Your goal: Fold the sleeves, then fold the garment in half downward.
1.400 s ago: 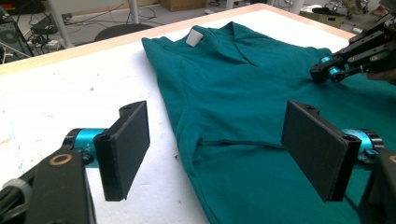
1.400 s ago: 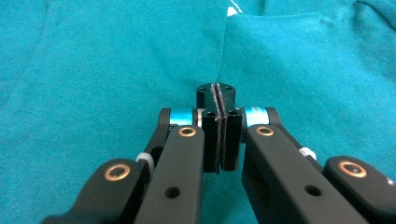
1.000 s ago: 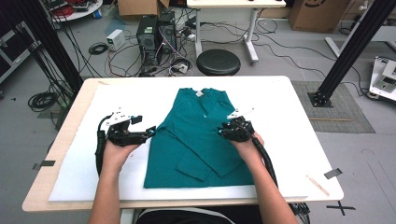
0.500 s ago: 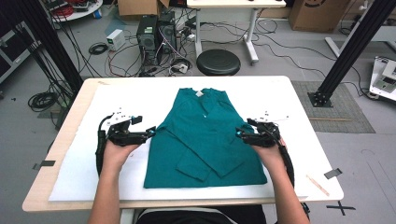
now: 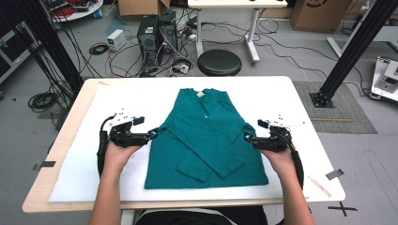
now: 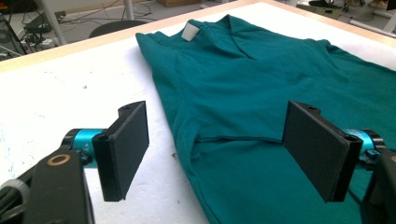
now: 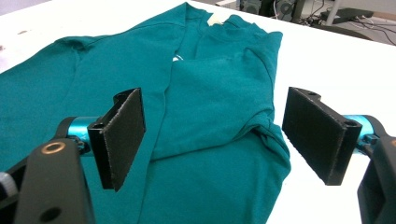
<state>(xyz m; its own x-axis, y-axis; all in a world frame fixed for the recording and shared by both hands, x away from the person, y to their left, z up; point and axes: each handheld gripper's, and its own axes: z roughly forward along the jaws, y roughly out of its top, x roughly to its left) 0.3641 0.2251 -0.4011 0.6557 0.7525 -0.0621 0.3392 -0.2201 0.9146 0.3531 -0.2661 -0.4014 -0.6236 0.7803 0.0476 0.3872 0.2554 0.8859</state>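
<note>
Teal knit cloth makes up the shirt [image 5: 206, 136], a soft, matte garment spread flat in the middle of the surface [image 5: 65, 154], collar toward the far edge. A small pale label [image 6: 190, 31] sits inside the neckline. Both long sleeves are folded inward over the body of the shirt, crossing low on its front, so the outline is a rough trapezoid — narrow at the shoulders, wider at the hem. Faint creases run along the folded sleeves.

Beneath the shirt lies a white, slightly grainy sheet [image 5: 300, 101] that covers most of the pale wooden surface.

Just beside the shirt's left edge is the left gripper [image 5: 152, 134]; its flat, black, rectangular fingers [image 6: 122, 149] stand wide apart with nothing between them, above the shirt's side seam. Just beside the shirt's right edge is the right gripper [image 5: 248, 137]; its fingers [image 7: 122, 135] have just been opening and now stand wide apart — the folded sleeve lies below them, unpinched.

Beyond the shirt's collar end, on the floor, stands a round black stool [image 5: 219, 62].
</note>
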